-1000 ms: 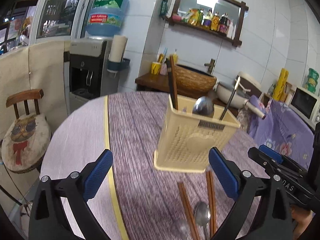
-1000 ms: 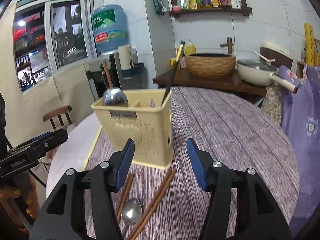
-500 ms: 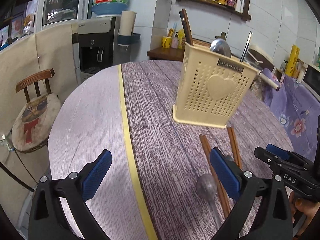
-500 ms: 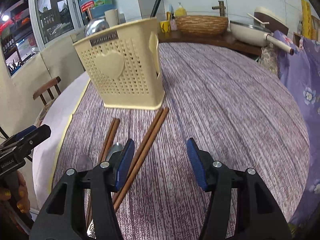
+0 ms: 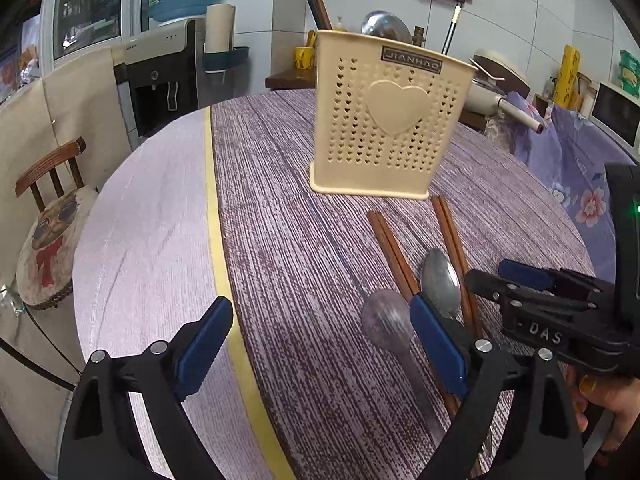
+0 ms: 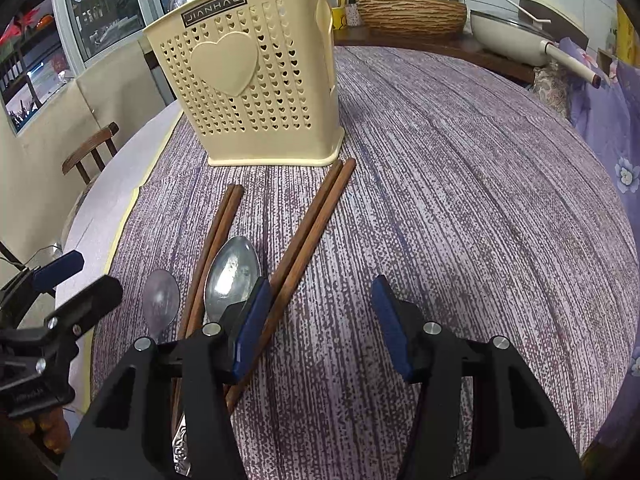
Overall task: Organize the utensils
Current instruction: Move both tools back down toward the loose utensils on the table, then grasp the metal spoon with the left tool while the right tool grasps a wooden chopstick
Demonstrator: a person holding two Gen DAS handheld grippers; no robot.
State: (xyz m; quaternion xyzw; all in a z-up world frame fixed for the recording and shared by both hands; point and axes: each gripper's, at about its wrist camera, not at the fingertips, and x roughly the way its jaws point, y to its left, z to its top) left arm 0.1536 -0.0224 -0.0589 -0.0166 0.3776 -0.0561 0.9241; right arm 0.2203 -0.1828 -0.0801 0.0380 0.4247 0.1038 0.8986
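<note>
Both grippers are hanging wide open and holding nothing: the left gripper (image 5: 320, 344) and the right gripper (image 6: 320, 324). Two spoons (image 6: 232, 272) and two chopstick pairs (image 6: 308, 224) are lying close together before the cream holder (image 6: 248, 76). One pinch might be bumping the neighbours away.

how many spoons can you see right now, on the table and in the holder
3. A shiny spoon lies between the two chopstick pairs, a duller spoon lies left of them, and a third spoon stands in the cream holder. More may be hidden inside.
</note>
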